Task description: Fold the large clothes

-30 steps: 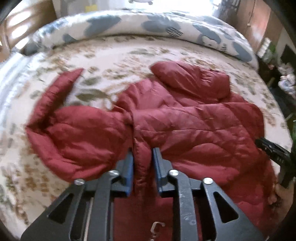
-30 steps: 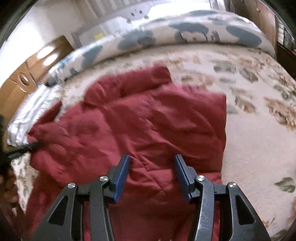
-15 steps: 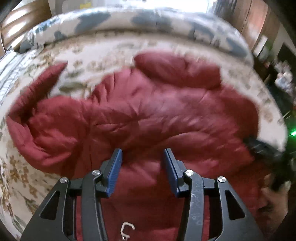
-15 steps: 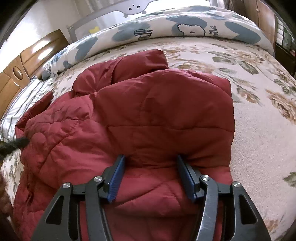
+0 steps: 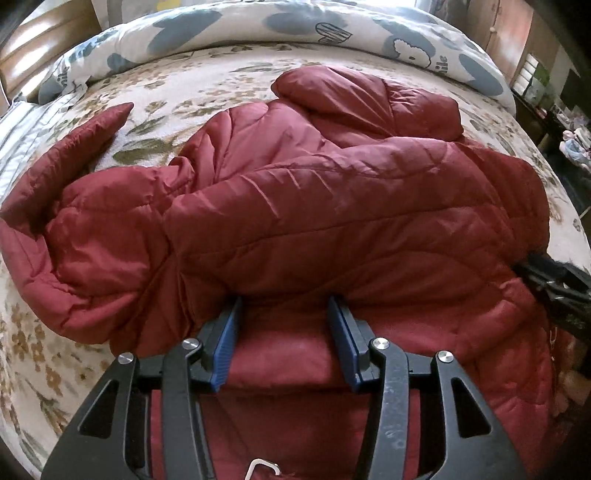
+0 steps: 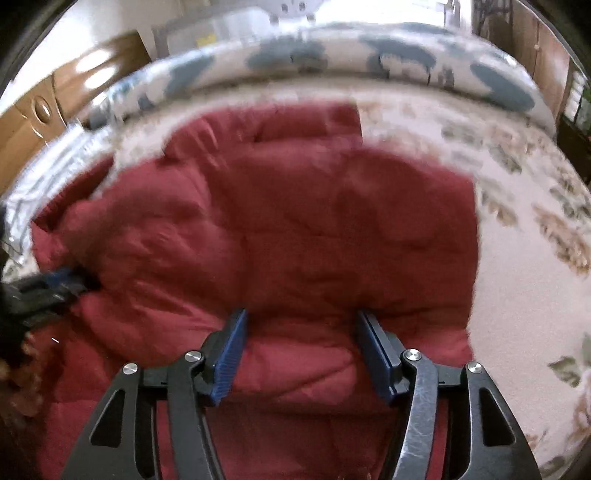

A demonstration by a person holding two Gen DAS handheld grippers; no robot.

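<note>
Two tools work over one dark red quilted puffer jacket (image 5: pixel 332 206), which lies spread across a bed with a cream floral bedspread (image 5: pixel 207 81). In the left wrist view the left tool (image 5: pixel 284 314) points down at the near part of the jacket; its blue pads (image 5: pixel 225 347) stand apart at a medium width, with a puffy fold of red fabric bulging over their tips, and I cannot see that the pads press on it. The last change of the left jaws is very small, so they look almost settled. A folded layer of the jacket lies over the body of the garment, one sleeve (image 5: pixel 74 147) reaches out to the left on the bedspread, and another rounded part lies at the far side near a rolled white duvet with grey-blue shapes (image 5: pixel 332 26). At the right edge of this view the black body of the right tool (image 5: pixel 554 284) touches the jacket side. The right wrist view is blurred. There the right tool (image 6: pixel 299 321) also stands over the near edge of the jacket (image 6: pixel 288 221), its pads (image 6: pixel 229 354) rather wide apart with fabric swelling between and over them, apparently not squeezed. The left tool (image 6: pixel 51 284) shows at the left edge of that view, at the jacket's side. A wooden headboard (image 6: pixel 33 122) stands at the far left.
</note>
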